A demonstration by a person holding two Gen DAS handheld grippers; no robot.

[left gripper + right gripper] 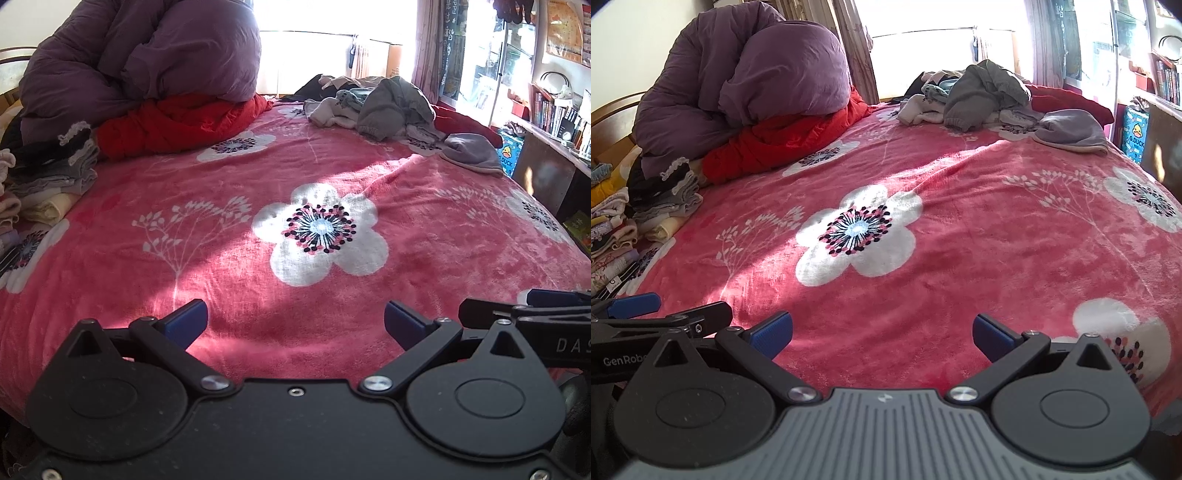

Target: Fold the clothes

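A heap of unfolded clothes (373, 103) lies at the far right of the bed, also in the right wrist view (979, 94). A light purple garment (472, 151) lies just in front of it, seen too in the right wrist view (1071, 131). A stack of folded clothes (48, 173) sits at the left edge, also in the right wrist view (661, 195). My left gripper (295, 321) is open and empty over the pink flowered blanket (229, 266). My right gripper (882, 328) is open and empty beside it.
A purple quilt (140, 55) rests on a red quilt (177, 122) at the far left. A shelf with books (557, 118) and a blue duck box (511, 151) stand along the right of the bed. A bright window is behind.
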